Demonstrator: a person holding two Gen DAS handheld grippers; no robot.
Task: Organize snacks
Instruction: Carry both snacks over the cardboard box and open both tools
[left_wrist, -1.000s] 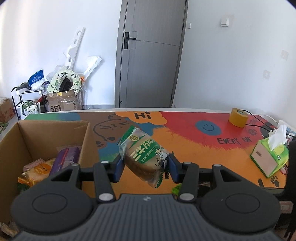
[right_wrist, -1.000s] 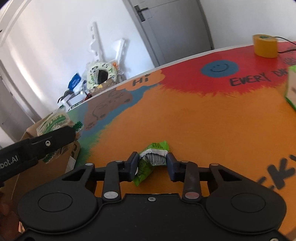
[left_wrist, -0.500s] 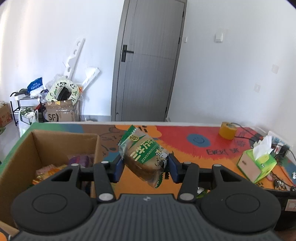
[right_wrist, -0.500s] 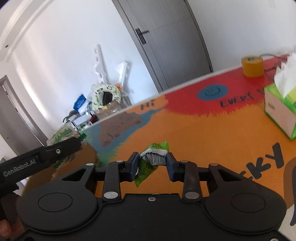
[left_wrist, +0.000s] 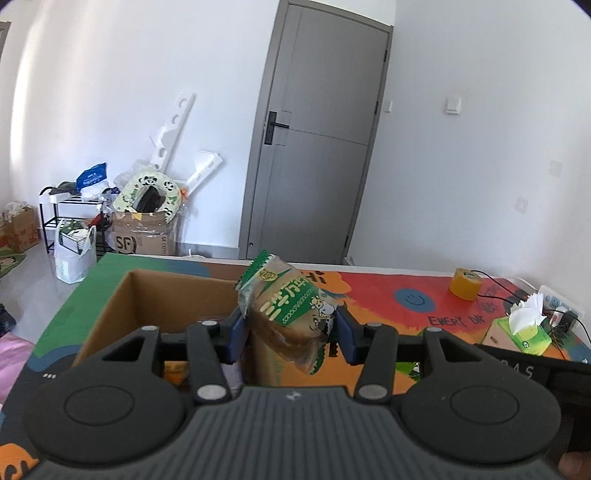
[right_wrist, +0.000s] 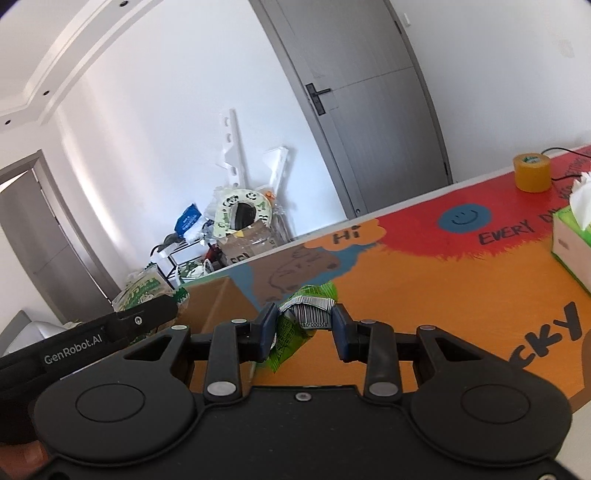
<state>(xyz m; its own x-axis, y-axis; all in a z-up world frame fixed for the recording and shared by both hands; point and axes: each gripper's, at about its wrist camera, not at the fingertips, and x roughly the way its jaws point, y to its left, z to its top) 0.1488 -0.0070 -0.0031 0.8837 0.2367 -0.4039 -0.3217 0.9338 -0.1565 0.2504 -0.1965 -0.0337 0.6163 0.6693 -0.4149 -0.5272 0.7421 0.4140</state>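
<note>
Left wrist view: I am now carrying the bread packet, clamped in the left gripper fingers, closer over the cardboard box; right gripper fingers are pinching the green wrapper, following for dropping.

The bread packet is showing thin, glossy, crinkled plastic film. The green wrapper is looking like shiny foil-backed plastic, creased. The cardboard box is presenting matt brown corrugated paper. The left tongs and right tongs are showing matt black plastic with blue rubbery pads and small bright metal pins. The worktop is wearing a smooth printed covering.
</note>
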